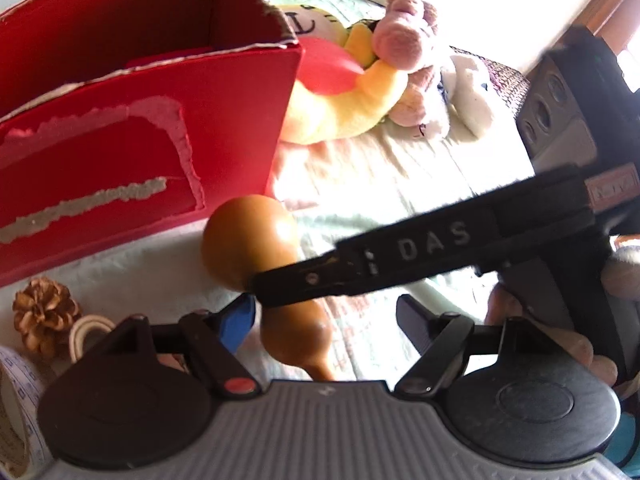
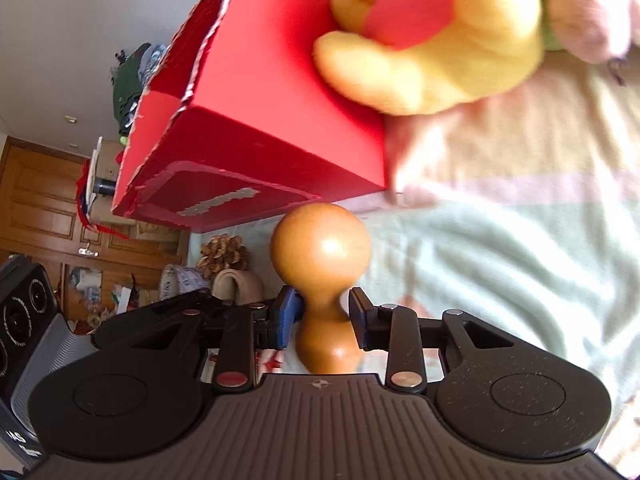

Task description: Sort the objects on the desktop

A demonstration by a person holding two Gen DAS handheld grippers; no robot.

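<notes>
presently listed: right gripper, fingers narrow, straddling the waist of a brown gourd with a slight gap at each pad; left gripper, fingers wide, gourd between them untouched. red box beyond the fingertips; pine cone left of them.

The gourd is glossy orange-brown. The box is bright red, with pale torn strips on its side and white ragged edges. One plush toy is yellow with a red shirt; the other is dusty pink. The pine cone is tan-brown. The cloth underneath is pale green with faded pink patches.
</notes>
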